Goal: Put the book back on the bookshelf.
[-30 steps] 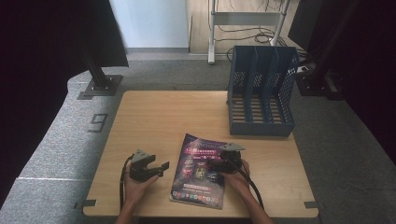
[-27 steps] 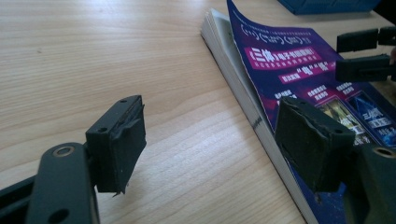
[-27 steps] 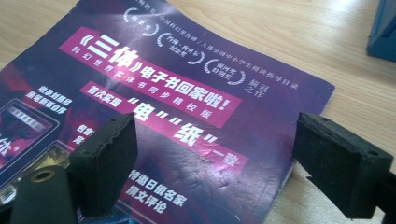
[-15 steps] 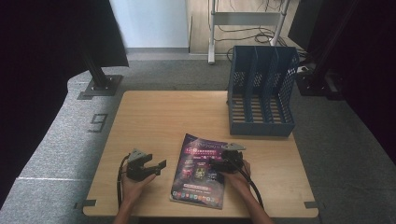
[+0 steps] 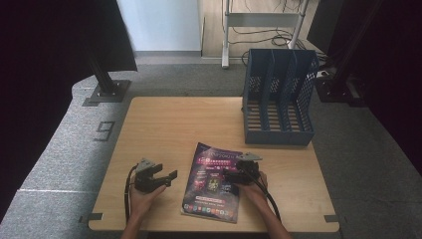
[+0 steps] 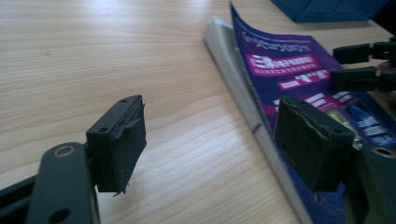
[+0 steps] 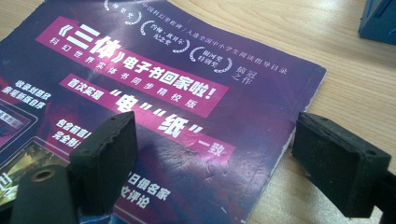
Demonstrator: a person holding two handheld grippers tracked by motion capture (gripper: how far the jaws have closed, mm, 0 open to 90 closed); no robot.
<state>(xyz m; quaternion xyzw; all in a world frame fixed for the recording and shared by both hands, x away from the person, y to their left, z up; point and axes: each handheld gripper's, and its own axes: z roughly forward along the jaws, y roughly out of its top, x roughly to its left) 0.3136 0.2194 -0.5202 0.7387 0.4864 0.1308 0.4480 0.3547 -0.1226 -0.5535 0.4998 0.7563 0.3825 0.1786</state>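
**Both claws spread at the book, nothing gripped yet**

Pale wood tabletop (image 5: 164,124) carries the whole job, with grey carpet around it. Nearest the person, the left gripper (image 5: 164,178) sits in the left hand just above the wood, its jaws standing wide with only bare table between them; in the left gripper view the book's spine edge lies just beside its right-hand jaw, not touched. Compared with the picture a second ago this claw has crept slightly nearer the person's edge and otherwise holds the same wide gape, so it reads as waiting in support.

The right gripper (image 5: 234,175) rests over the purple book (image 5: 211,181), which lies flat on the table between the two claws. In the right gripper view its jaws are apart, one pad over the cover (image 7: 154,107) and the other just past the book's edge over the wood; neither presses. That placement is unchanged over the second, so the grip on the book is judged still to come.

Beyond the right claw, well apart from the book, stands the blue file rack (image 5: 278,99), its slots empty, the likely place for the book.
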